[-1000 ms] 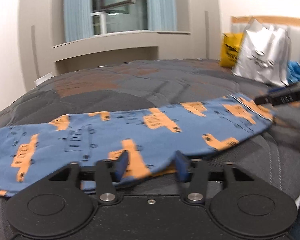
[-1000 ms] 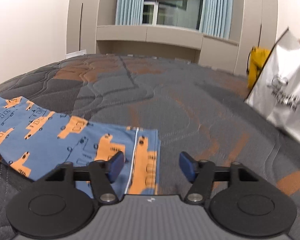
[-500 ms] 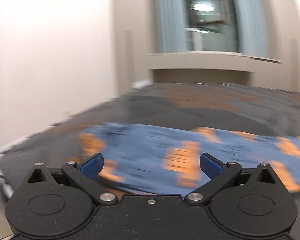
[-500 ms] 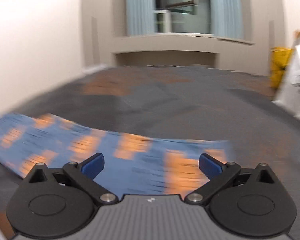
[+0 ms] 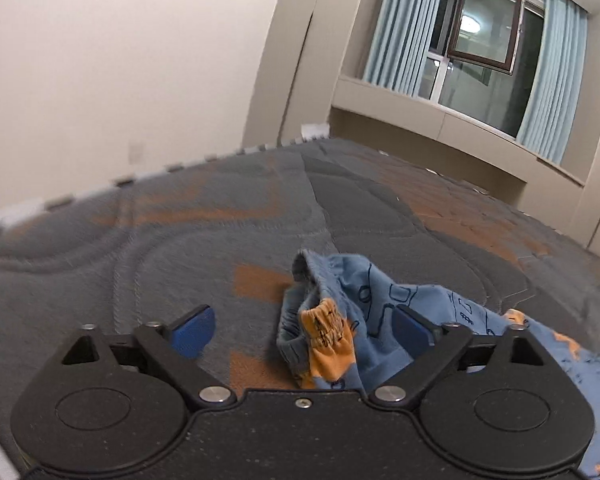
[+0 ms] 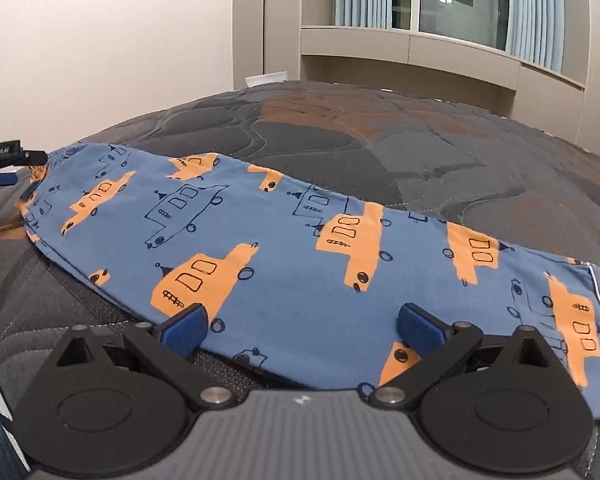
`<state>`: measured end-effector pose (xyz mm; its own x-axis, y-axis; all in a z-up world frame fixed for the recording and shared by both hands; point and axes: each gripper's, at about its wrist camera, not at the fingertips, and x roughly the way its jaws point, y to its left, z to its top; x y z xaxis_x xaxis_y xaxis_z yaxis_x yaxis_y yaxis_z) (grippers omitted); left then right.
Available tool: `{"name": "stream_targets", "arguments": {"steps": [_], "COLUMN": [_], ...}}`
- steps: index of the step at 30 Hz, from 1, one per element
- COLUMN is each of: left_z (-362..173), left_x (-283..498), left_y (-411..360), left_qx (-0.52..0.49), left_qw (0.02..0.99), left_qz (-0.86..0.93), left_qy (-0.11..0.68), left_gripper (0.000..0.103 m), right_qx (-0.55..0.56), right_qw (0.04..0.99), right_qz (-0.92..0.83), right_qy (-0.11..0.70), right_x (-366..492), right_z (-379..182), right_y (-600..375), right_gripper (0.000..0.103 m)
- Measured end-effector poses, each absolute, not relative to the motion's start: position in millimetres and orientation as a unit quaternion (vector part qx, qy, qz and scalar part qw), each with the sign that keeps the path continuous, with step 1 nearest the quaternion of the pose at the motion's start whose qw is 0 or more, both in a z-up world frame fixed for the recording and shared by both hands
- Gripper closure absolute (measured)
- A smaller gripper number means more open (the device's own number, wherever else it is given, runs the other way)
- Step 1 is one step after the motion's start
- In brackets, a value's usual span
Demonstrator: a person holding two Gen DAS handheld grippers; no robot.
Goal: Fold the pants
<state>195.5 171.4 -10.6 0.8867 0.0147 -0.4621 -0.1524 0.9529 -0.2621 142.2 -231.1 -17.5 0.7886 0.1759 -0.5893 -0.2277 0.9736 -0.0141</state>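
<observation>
The blue pants [image 6: 284, 248] with orange truck prints lie flat in a long strip across the grey quilted bed [image 6: 380, 132]. My right gripper [image 6: 302, 326] is open and empty, low over the strip's near edge around its middle. In the left wrist view the bunched waistband end of the pants [image 5: 332, 316] sits between the fingers of my left gripper [image 5: 302, 326], which is open wide; its right fingertip [image 5: 410, 330] is against the cloth. The left gripper [image 6: 4, 160] also shows at the far left of the right wrist view, by that end.
The bed's left edge [image 5: 112, 184] runs close to the white wall. A window sill cabinet [image 6: 420, 46] and curtains stand beyond the bed's far side.
Both grippers opened wide. My left gripper swung left from the strip's middle to the waistband end. My right gripper moved left from the cuff end to the strip's middle.
</observation>
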Motion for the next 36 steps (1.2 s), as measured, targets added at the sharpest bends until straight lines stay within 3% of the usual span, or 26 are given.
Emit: {"name": "stream_targets", "arguments": {"steps": [3,5,6,8,14,17,18,19,21,25,31,36], "left_z": [-23.7,-24.0,-24.4,-18.8,-17.8,-27.4,-24.0,-21.0,-12.9,7.1,21.2,7.4], "left_x": [206.1,205.0,202.0,193.2,178.6,181.9,177.8,170.9,162.8,154.4,197.2,235.6], "left_y": [177.9,179.0,179.0,174.0,164.2,156.6,153.4,153.2,151.7,141.4,104.4,88.1], "left_qx": [-0.172,-0.18,-0.19,-0.186,-0.161,-0.109,-0.097,-0.092,-0.09,-0.075,0.022,0.087], "left_qw": [0.949,0.95,0.948,0.953,0.959,0.961,0.963,0.964,0.967,0.974,0.977,0.961], "left_qz": [0.054,0.04,0.039,0.044,0.064,0.069,0.073,0.077,0.086,0.092,0.059,0.096], "left_qy": [0.259,0.253,0.251,0.234,0.223,0.246,0.241,0.236,0.223,0.191,0.202,0.245], "left_gripper": [0.047,0.076,0.083,0.089,0.089,0.079,0.069,0.045,0.01,0.0,0.001,0.001], "right_qx": [-0.047,-0.05,-0.049,-0.048,-0.048,-0.047,-0.046,-0.046,-0.046,-0.07,-0.14,-0.136], "right_qw": [0.944,0.944,0.944,0.944,0.944,0.944,0.945,0.945,0.945,0.936,0.945,0.933], "right_qz": [0.101,0.1,0.1,0.1,0.1,0.1,0.1,0.1,0.103,0.167,0.184,0.224], "right_qy": [0.309,0.309,0.31,0.31,0.311,0.31,0.309,0.309,0.308,0.302,0.231,0.249], "right_x": [145.6,144.7,144.8,145.3,147.2,147.3,147.1,146.8,146.4,153.2,196.4,269.3], "right_z": [-17.2,-17.8,-17.7,-18.3,-18.8,-19.4,-19.6,-19.5,-19.0,-6.1,29.0,29.5], "right_y": [-229.5,-227.7,-228.2,-228.2,-227.9,-228.3,-228.5,-228.5,-228.4,-231.3,-201.1,-156.3], "right_gripper": [0.0,0.0,0.0,0.0,0.0,0.0,0.0,0.0,0.0,0.0,0.0,0.0]}}
